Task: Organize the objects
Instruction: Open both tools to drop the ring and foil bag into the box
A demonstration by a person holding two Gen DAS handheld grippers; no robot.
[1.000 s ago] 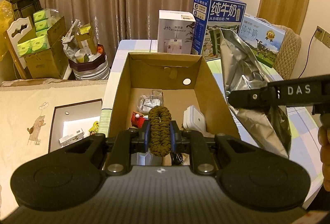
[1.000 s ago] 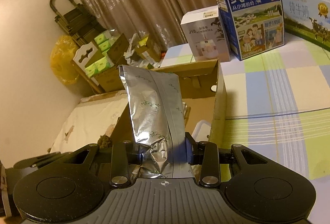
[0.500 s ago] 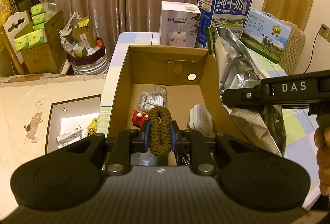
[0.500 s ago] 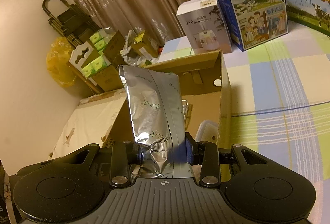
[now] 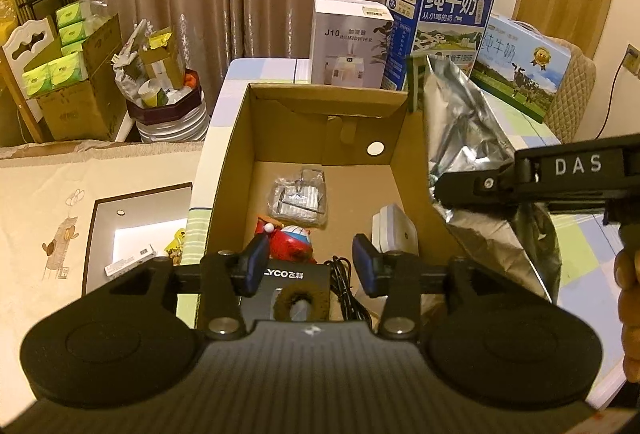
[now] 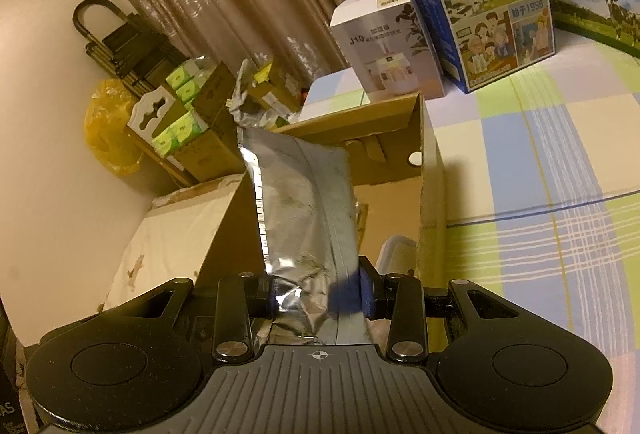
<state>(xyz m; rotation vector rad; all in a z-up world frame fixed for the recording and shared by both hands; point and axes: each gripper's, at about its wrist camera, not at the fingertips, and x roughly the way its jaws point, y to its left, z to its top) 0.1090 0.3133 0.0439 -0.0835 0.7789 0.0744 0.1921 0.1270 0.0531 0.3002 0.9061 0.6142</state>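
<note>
foil bag [image 6: 304, 218] – clamped in right claw [image 6: 316, 292] | left claw [image 5: 306, 264] – wide, empty

Silver foil bag [image 6: 304, 202], brown cardboard box [image 5: 320, 122], perhaps olive-brown braided cord [image 5: 301, 299].

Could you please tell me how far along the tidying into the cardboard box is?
Done: the cardboard box already holds several things, including a braided cord. The left gripper is open. In hand: the right gripper grips a foil bag. Left: boxing that bag.
</note>
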